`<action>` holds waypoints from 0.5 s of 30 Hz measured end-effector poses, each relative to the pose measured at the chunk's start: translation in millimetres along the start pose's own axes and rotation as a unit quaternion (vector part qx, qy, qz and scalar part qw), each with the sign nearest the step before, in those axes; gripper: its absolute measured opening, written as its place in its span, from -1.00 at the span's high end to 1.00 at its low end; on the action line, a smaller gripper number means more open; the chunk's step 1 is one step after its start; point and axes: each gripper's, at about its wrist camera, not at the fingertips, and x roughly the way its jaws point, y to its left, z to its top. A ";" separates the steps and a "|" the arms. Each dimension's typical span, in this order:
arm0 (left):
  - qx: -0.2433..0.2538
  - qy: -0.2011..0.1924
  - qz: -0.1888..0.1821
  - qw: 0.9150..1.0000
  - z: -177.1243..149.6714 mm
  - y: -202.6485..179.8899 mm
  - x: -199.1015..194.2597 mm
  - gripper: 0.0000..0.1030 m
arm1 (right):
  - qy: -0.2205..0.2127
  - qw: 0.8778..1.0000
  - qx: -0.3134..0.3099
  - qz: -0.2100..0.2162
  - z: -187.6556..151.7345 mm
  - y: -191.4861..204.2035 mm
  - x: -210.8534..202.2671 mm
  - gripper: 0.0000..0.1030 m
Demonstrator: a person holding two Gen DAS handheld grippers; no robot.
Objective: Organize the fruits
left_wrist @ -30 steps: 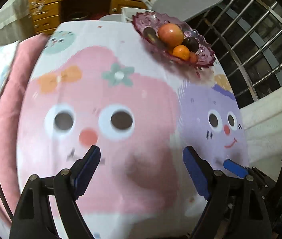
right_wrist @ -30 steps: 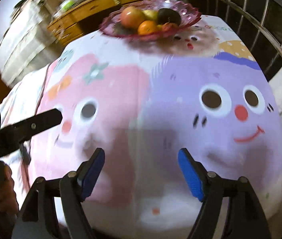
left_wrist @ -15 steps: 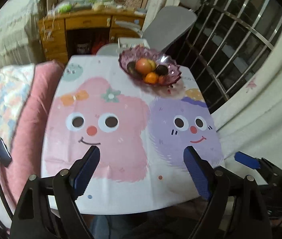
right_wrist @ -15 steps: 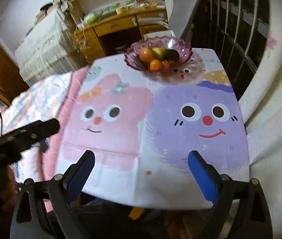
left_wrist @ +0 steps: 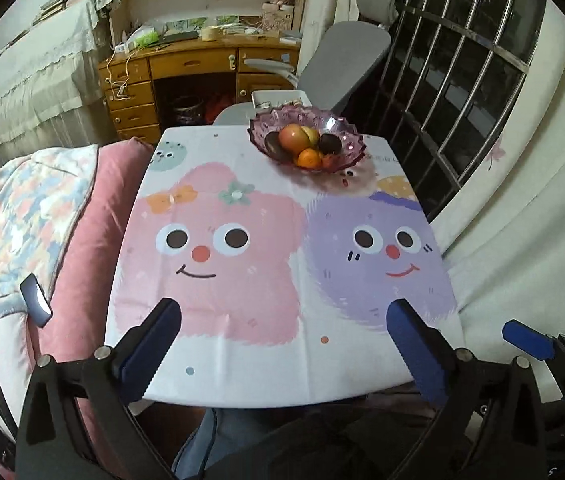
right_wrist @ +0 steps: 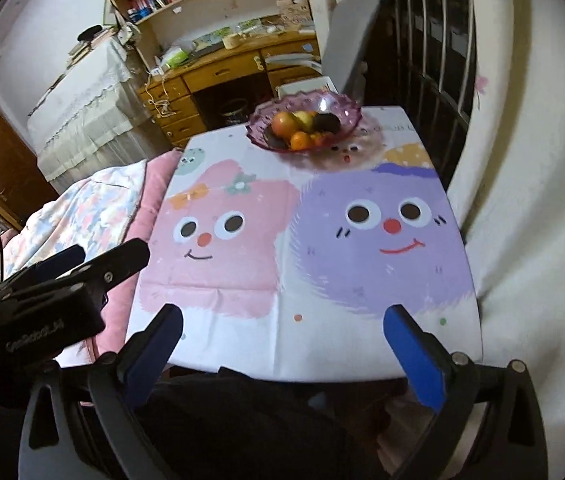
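I hold my left gripper (left_wrist: 282,334) and right gripper (right_wrist: 280,338) spread wide and empty at the table's (left_wrist: 266,364) near edge; the purple fruit bowl (left_wrist: 306,139) sits at the far end, holding 2 oranges.

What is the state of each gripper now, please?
Left gripper: open, holding nothing.
Right gripper: open, holding nothing.

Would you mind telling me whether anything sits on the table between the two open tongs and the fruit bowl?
Nothing visible does. Between the left tongs, the right tongs and the purple fruit bowl lies only the flat cartoon tablecloth.
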 end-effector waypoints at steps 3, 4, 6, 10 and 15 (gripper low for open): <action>-0.014 -0.009 0.012 1.000 -3.2 3.1 -2.7 -0.99 | -0.002 1.000 -0.010 -0.009 -2.5 1.7 -0.6 -1.00; -0.016 -0.008 0.014 1.000 -4.7 3.0 -2.4 -0.99 | -0.005 1.000 -0.017 -0.010 -3.5 3.5 -1.9 -1.00; -0.018 -0.006 0.016 1.000 -6.2 2.7 -1.7 -0.99 | -0.006 0.999 -0.029 -0.012 -5.4 6.9 -2.2 -1.00; -0.025 -0.006 0.022 0.999 -6.3 4.7 -1.2 -0.99 | 0.000 0.999 -0.041 -0.009 -4.8 10.1 -0.1 -1.00; -0.024 -0.011 0.027 0.999 -5.7 4.3 -1.5 -0.99 | -0.003 0.999 -0.048 -0.007 -2.0 13.6 -0.3 -1.00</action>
